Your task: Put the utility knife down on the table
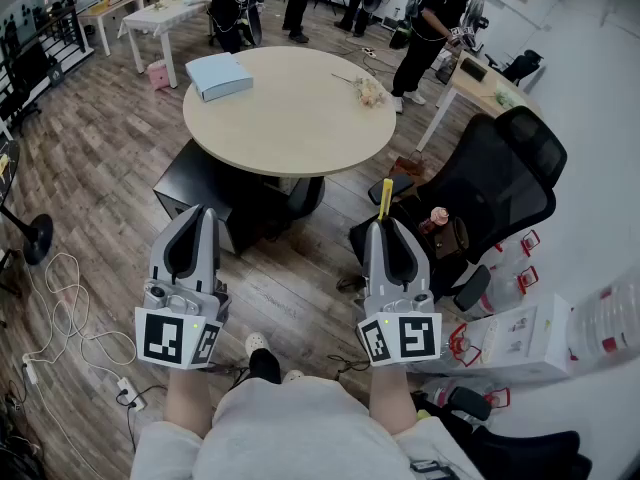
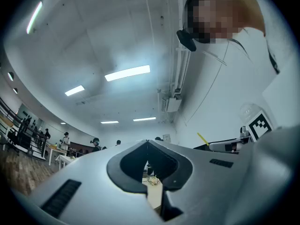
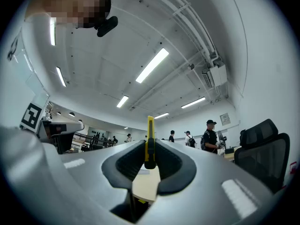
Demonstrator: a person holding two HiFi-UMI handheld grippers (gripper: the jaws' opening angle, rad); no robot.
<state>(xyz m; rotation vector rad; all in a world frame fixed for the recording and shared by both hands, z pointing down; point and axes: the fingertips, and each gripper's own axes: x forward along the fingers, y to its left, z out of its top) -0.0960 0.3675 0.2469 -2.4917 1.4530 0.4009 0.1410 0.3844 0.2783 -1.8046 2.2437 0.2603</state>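
Note:
A yellow utility knife (image 1: pixel 386 197) stands up between the jaws of my right gripper (image 1: pixel 386 224), which is shut on it; its tip pokes out past the fingertips. In the right gripper view the knife (image 3: pixel 150 139) is clamped upright in the dark pads, pointing toward the ceiling. My left gripper (image 1: pixel 202 212) is held level with it on the left, jaws together with nothing between them. Both are held above the wooden floor, short of the round beige table (image 1: pixel 300 118). The left gripper view shows the knife (image 2: pixel 202 138) far off to the right.
On the table lie a pale blue box (image 1: pixel 219 75) and a small bunch of flowers (image 1: pixel 370 91). A black cabinet (image 1: pixel 195 188) stands under its near edge. A black office chair (image 1: pixel 500 178) is on the right, with white boxes (image 1: pixel 510 333) beside it. Several people stand at the back.

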